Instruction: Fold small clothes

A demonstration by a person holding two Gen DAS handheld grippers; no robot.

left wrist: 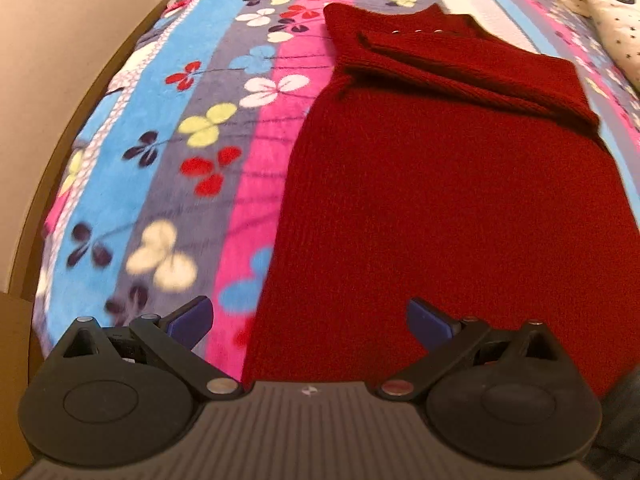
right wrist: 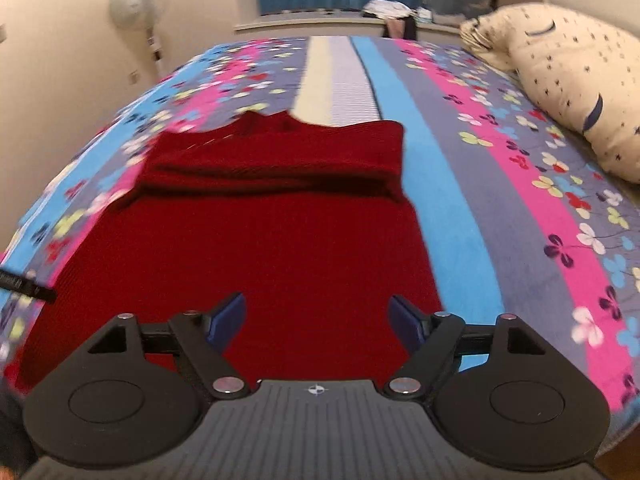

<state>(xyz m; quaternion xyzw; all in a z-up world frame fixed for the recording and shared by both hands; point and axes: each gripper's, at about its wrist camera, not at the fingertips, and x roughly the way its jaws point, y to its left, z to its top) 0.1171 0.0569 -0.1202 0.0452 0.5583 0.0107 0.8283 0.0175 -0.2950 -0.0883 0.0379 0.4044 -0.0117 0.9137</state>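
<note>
A small dark red knitted sweater [left wrist: 460, 200] lies flat on the bed, collar at the far end. Both sleeves are folded across its chest as a band [right wrist: 276, 164]. My left gripper [left wrist: 310, 322] hovers open over the sweater's near left edge, half above the blanket, nothing between its blue pads. In the right wrist view the same sweater [right wrist: 256, 264] fills the middle. My right gripper [right wrist: 318, 320] stands open above the sweater's near hem, towards its right side, and its pads hold nothing.
A striped fleece blanket [left wrist: 168, 152] with flower prints covers the bed. A cream star-print pillow [right wrist: 568, 80] lies at the far right. A standing fan [right wrist: 138, 4] and a cluttered shelf stand beyond the bed. A wall runs close along the bed's left edge [left wrist: 60, 40].
</note>
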